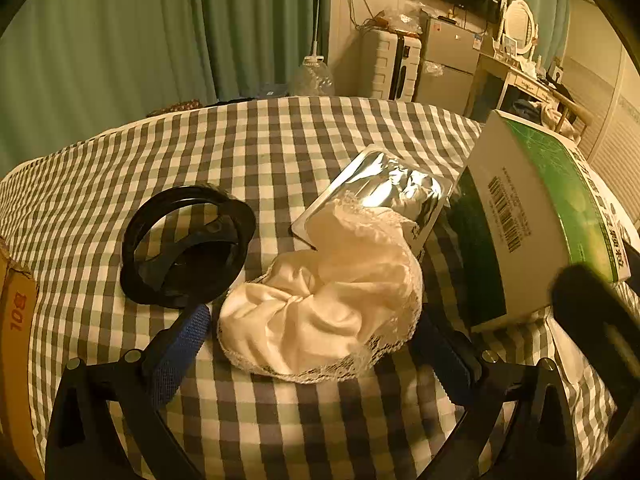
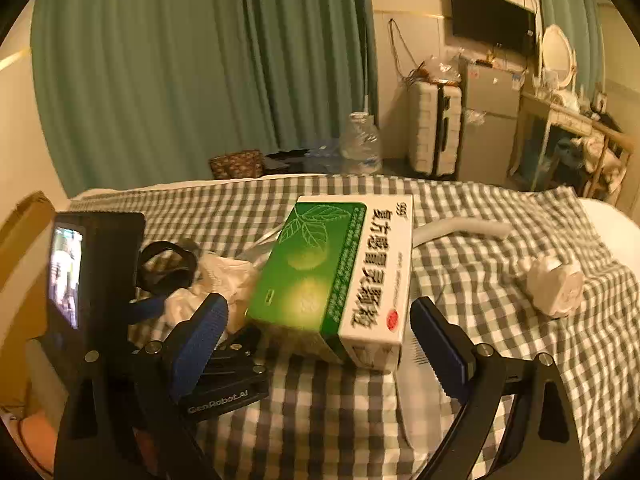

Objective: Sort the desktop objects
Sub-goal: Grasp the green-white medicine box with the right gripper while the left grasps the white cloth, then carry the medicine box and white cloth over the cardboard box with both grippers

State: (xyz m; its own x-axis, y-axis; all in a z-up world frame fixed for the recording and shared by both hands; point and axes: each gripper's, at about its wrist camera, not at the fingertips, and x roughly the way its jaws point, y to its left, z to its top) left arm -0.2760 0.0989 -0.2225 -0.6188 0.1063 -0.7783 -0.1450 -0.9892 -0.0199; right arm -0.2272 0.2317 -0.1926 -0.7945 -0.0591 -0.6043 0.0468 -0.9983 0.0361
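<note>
A cream lace scrunchie (image 1: 320,304) lies on the checked tablecloth (image 1: 240,148), between the open fingers of my left gripper (image 1: 312,344). Behind it lies a silver foil pack (image 1: 380,184); to its left is a black folding magnifier (image 1: 184,248). A green and white medicine box (image 1: 532,216) stands tilted at the right. In the right wrist view the same box (image 2: 336,280) sits between the open fingers of my right gripper (image 2: 316,340), which do not visibly press it. The scrunchie (image 2: 216,276) and magnifier (image 2: 168,268) show left of it.
A cardboard box edge (image 1: 16,320) is at the far left. A rolled white cloth (image 2: 556,284) and a white curved piece (image 2: 460,232) lie at the right. The left gripper's body with its screen (image 2: 92,280) is close on the left. Suitcase, fridge and bottle stand beyond the table.
</note>
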